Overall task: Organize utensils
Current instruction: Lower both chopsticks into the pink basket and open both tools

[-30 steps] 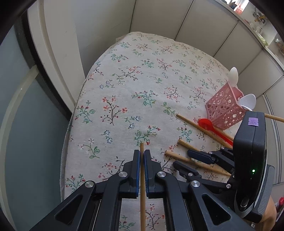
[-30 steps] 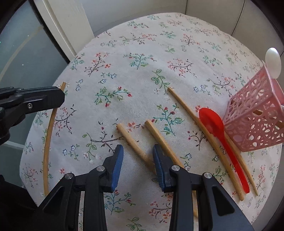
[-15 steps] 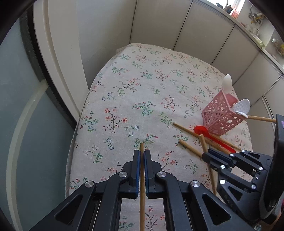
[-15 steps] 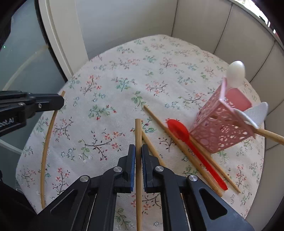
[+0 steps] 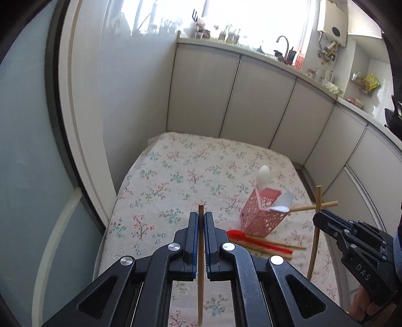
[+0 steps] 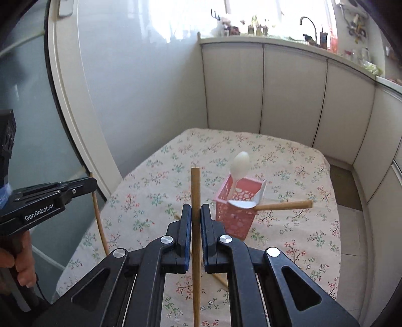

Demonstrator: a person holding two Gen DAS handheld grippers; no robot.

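Ahead of you the pink perforated basket (image 6: 235,212) stands upright on the table, with a white spoon (image 6: 240,164) rising from its far corner and a white spatula head (image 6: 247,202) on a wooden handle leaning out over its right rim. At the basket's near foot lie a red spoon (image 5: 251,239) and some wooden sticks (image 5: 273,245), touching one another on the cloth. Nothing stands between your grippers and the basket. The table wears a cream tablecloth (image 5: 188,176) printed with small flowers, set into a corner of pale cabinet doors (image 6: 291,93), with a frosted glass door (image 5: 27,151) to the left and a cluttered sunny counter with a faucet (image 6: 307,22) behind. Your left gripper (image 5: 201,218) is pressed together on a thin wooden chopstick (image 5: 201,264), held well clear of the table and running straight along the fingers with its tip just past them. Your right gripper (image 6: 196,211) likewise pinches a second chopstick (image 6: 195,191), tan, its blunt end standing well above the pads.
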